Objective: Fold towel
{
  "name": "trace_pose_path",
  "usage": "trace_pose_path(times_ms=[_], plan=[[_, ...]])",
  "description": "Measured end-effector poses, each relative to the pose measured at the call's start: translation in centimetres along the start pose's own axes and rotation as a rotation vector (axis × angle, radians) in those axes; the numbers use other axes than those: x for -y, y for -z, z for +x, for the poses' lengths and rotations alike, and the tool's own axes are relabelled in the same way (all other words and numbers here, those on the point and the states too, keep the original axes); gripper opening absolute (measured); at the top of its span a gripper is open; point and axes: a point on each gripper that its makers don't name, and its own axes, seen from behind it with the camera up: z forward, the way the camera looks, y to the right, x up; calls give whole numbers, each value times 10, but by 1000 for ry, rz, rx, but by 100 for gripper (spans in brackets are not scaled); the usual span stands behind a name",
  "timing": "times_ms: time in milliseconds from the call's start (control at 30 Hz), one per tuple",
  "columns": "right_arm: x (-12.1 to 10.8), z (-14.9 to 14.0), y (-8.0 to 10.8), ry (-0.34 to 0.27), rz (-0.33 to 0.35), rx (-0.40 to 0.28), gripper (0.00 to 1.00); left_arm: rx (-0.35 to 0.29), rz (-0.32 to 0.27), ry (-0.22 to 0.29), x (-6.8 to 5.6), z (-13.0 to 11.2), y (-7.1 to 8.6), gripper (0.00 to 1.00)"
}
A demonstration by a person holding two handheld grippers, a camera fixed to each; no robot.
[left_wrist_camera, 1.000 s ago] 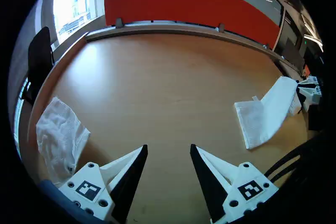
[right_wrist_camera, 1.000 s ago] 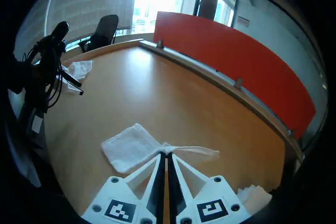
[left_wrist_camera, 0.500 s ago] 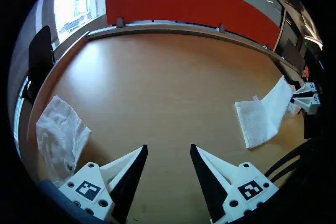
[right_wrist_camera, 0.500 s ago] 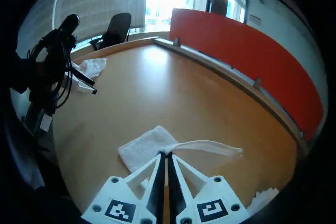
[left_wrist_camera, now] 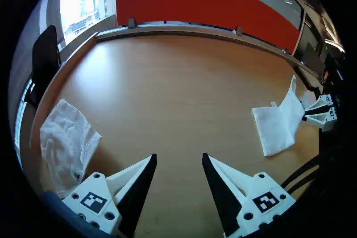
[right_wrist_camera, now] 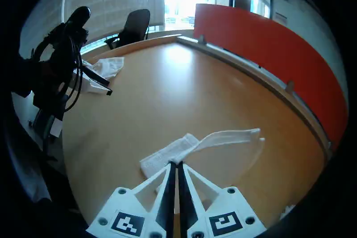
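White folded cloth towel (right_wrist_camera: pixel 168 154) lies on the wooden surface (right_wrist_camera: pixel 178 90), one edge lifted and pinched by the right hand-held gripper (right_wrist_camera: pixel 174 164). Apart, the left hand-held gripper (left_wrist_camera: pixel 178 156) hovers spread, empty, near a crumpled white cloth (left_wrist_camera: pixel 67 135).

Left gripper (left_wrist_camera: pixel 177 157), right gripper (right_wrist_camera: pixel 175 165): white bodies, black fingers (left_wrist_camera: pixel 142 184), b/w sq. markers (left_wrist_camera: pixel 93 201), screw holes (left_wrist_camera: pixel 96 175), black cables (left_wrist_camera: pixel 308 171).

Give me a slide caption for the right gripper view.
The right gripper pinches a white towel by its edge, one part raised above the wooden desk.
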Motion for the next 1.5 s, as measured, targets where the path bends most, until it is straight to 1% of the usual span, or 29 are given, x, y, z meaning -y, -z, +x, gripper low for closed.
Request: trace_pose_path(times_ms=[100,167,200,333,400,467,600,967,1500], plan=[[9,-5,-7,-2,24,17,4,1,6,6,4,-2,1,74],[13,-11,-11,-3,36,35,6,3,10,11,6,-3,2,74],[15,-14,-13,-5,38,46,12,5,12,12,8,-4,2,74],[13,-26,-17,-21,28,79,47,8,16,12,10,-6,2,74],[10,-29,-17,-35,20,87,62,9,17,11,10,-7,2,74],[9,-32,-15,-47,19,89,66,8,16,11,10,-7,2,74],[4,-37,-10,-65,8,92,69,7,13,13,9,-6,2,74],[-1,-54,-5,-84,-11,116,69,7,11,12,7,-5,1,74],[-4,-106,-1,-112,-34,205,69,10,10,13,5,-8,2,74]])
